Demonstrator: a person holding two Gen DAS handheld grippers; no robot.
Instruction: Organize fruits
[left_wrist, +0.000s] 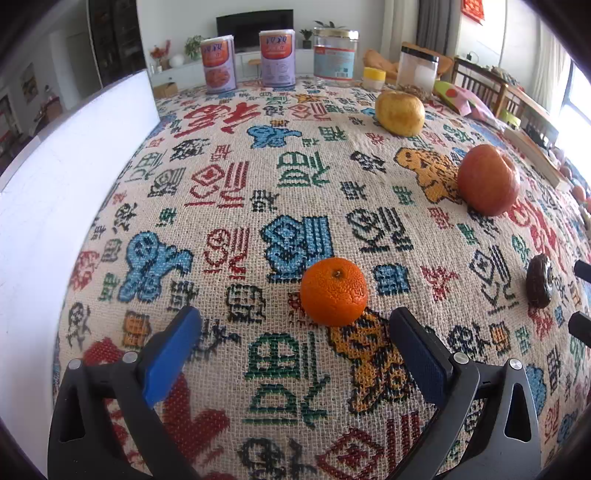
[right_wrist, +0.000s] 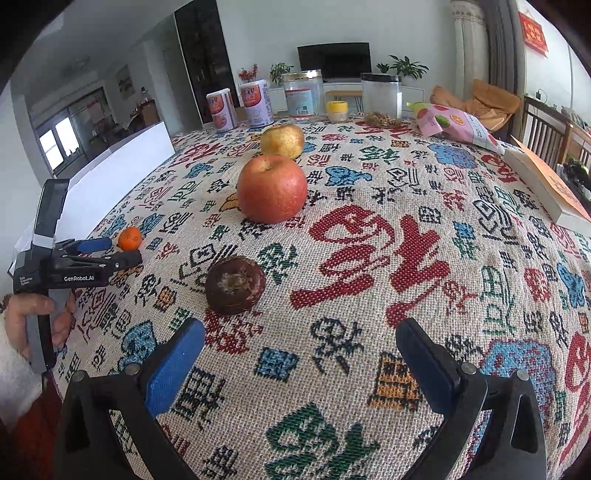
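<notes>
An orange mandarin (left_wrist: 334, 291) lies on the patterned tablecloth just ahead of my open, empty left gripper (left_wrist: 295, 325). A red apple (left_wrist: 488, 179) and a yellow pear (left_wrist: 400, 113) lie farther right and back. A dark brown round fruit (left_wrist: 539, 280) lies at the right edge. In the right wrist view the brown fruit (right_wrist: 235, 285) lies just ahead and left of my open, empty right gripper (right_wrist: 301, 338). The apple (right_wrist: 272, 188) and pear (right_wrist: 282, 140) are beyond it. The left gripper (right_wrist: 110, 251) is seen at the left, by the mandarin (right_wrist: 130, 238).
A white box (left_wrist: 74, 177) stands along the table's left side. Two cans (left_wrist: 218, 65), jars (left_wrist: 335, 55), a yellow-lidded cup (left_wrist: 373, 78) and a snack bag (right_wrist: 454, 125) stand at the far edge. A book (right_wrist: 546, 184) lies at the right.
</notes>
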